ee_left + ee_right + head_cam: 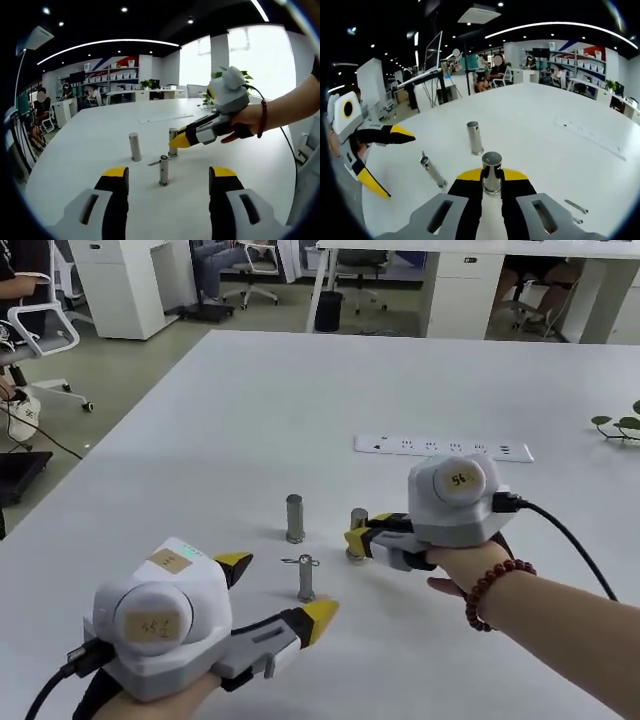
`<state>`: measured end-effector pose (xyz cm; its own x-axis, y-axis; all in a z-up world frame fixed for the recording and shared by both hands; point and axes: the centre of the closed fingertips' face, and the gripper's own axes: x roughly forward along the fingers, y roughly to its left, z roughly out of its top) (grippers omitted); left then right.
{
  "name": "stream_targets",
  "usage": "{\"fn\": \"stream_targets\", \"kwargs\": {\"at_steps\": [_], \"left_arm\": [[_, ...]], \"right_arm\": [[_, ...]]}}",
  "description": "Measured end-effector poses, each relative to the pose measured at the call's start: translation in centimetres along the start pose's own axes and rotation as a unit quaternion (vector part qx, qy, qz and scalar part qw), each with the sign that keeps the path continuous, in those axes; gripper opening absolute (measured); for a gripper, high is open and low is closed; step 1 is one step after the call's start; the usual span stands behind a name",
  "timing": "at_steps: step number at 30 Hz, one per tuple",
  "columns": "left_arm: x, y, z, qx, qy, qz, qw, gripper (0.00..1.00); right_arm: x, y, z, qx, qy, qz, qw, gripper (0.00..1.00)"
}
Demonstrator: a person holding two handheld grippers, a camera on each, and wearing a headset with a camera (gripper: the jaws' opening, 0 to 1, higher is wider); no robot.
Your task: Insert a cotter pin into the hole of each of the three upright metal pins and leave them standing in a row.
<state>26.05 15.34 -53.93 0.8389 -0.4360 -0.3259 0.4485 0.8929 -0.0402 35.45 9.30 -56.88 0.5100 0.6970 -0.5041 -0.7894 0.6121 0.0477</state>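
Three upright metal pins stand on the white table (250, 420). The far pin (295, 518) (134, 146) (474, 137) stands bare. The near pin (306, 578) (163, 170) (434, 172) has a cotter pin (298, 562) (155, 162) through its top. My right gripper (358, 542) (492, 175) is shut on the third pin (358, 525) (172, 141) (492, 170), low on its shaft. My left gripper (278, 586) (169, 172) is open, just short of the near pin and holding nothing. Two loose cotter pins (576, 206) lie to the right of the held pin.
A white power strip (443, 448) lies behind the pins. A small plant (622, 425) is at the right edge. The right gripper's black cable (570, 535) trails over the table. Office chairs and desks stand beyond the table.
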Motion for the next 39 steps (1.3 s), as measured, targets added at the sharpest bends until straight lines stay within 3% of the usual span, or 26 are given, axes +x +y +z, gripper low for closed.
{"fn": "stream_targets", "kwargs": {"at_steps": [18, 39], "left_arm": [[-1.6, -0.7, 0.5, 0.017, 0.005, -0.013, 0.9998, 0.73], [-3.1, -1.4, 0.3, 0.031, 0.022, -0.019, 0.9991, 0.74]], "right_arm": [[-4.2, 2.7, -1.8, -0.021, 0.000, 0.011, 0.9997, 0.08], [-6.4, 5.3, -3.9, -0.030, 0.003, 0.008, 0.9995, 0.08]]}}
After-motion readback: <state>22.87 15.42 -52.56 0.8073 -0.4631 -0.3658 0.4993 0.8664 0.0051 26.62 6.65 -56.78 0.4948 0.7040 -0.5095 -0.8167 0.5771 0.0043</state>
